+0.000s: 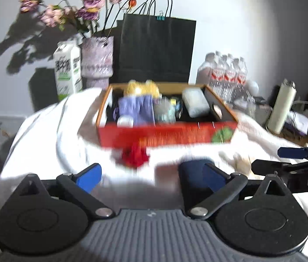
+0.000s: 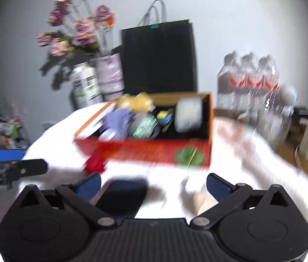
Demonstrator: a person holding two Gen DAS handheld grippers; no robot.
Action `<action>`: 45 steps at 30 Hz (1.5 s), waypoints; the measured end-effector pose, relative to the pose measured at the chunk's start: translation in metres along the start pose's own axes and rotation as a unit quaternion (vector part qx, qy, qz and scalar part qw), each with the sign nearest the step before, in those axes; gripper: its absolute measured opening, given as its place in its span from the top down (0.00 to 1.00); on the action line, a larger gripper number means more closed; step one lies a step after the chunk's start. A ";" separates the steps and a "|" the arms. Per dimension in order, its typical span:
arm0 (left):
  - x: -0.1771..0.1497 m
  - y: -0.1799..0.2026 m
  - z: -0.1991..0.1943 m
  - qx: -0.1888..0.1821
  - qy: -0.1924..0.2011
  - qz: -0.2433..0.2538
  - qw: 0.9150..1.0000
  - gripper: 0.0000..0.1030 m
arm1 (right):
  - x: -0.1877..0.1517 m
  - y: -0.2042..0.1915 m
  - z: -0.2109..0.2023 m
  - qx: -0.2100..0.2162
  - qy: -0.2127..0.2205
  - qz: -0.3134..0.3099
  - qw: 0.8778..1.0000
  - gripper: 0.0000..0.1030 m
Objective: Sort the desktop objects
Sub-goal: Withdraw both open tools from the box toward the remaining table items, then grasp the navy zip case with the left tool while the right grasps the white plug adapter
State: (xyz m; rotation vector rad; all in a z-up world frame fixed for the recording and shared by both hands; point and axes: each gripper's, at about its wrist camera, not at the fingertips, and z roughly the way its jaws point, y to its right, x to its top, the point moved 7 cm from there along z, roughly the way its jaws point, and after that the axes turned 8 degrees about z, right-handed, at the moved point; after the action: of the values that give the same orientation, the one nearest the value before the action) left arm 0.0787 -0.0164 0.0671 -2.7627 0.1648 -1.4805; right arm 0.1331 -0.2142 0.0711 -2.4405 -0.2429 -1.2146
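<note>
Between two picks, by judgement: left gripper (image 1: 151,175) with jaws wide apart and nothing between the blue pads; right gripper (image 2: 154,186) likewise spread and empty. In the centre of both views, the red box (image 1: 167,134) already holding several sorted items, too blurred to name with certainty. Still outside the box, on the white cloth (image 1: 44,135): a small red object (image 1: 135,156) just below the box front, a dark blue flat object (image 1: 194,170) at lower centre, a pale object (image 2: 199,198) near the right gripper. Next move probably calls for lowering open jaws around one of these, then closing. Behind, against a pale wall: black paper bag (image 1: 156,50), vase of dried flowers (image 1: 97,61), milk carton (image 1: 67,69), pack of water bottles (image 1: 226,72).
</note>
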 end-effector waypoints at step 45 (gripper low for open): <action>-0.024 0.077 0.131 -0.048 -0.043 0.023 0.998 0.24 | -0.021 0.093 0.068 -0.095 0.016 0.058 0.994 0.34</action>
State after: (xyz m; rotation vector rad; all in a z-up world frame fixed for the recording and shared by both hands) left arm 0.1675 -0.0967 -0.0298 -2.8706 0.3037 -1.3750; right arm 0.2006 -0.2689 -0.0079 -2.5527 0.0249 -1.2770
